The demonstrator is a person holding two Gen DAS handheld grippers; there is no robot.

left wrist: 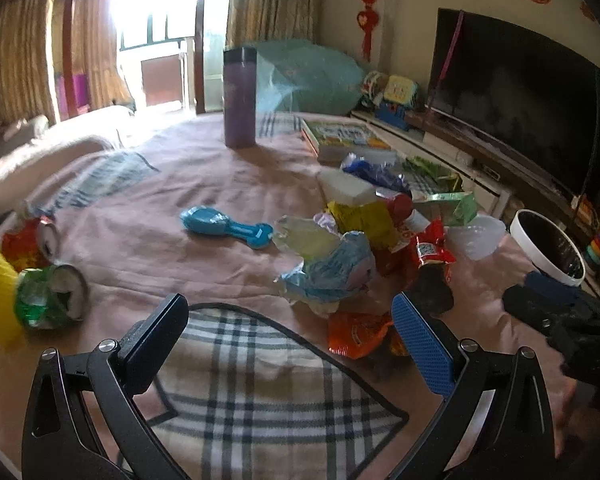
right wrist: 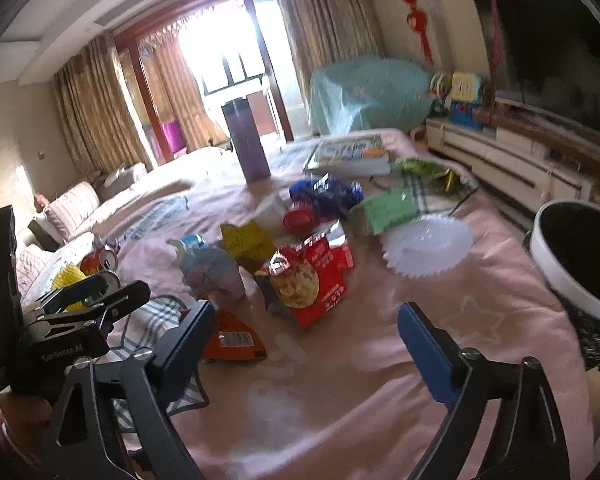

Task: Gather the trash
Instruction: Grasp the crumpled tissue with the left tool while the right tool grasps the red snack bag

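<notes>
Pink blanket fills the lower half of both views, plaid patch at bottom centre of the left wrist view. Left gripper sits at the bottom of its frame, jaws wide apart, nothing between them. Right gripper likewise at the bottom of its view: spread wide, empty, hovering over bare blanket. Just beyond the left gripper's blue pad, lower right of centre, an orange wrapper; past it the main trash pile mid-frame: crumpled pale blue bag, yellow packet, red cookie packet, blue wrapper, green carton, white plastic lid. All loose on the blanket, none bagged. Left edge of the left view: two crushed cans plus a yellow item, well apart from the pile. Bin, white rim and dark inside, at the right edge of both views, beside the bed; cannot tell if anything is in it. Blue toy mid-frame and, further back, purple flask and book look like keepers, not trash. Far background: TV upper right, curtains and window upper left. Judgement: task barely begun or at start; whole pile and cans still to go, orange wrapper the closest pick.
</notes>
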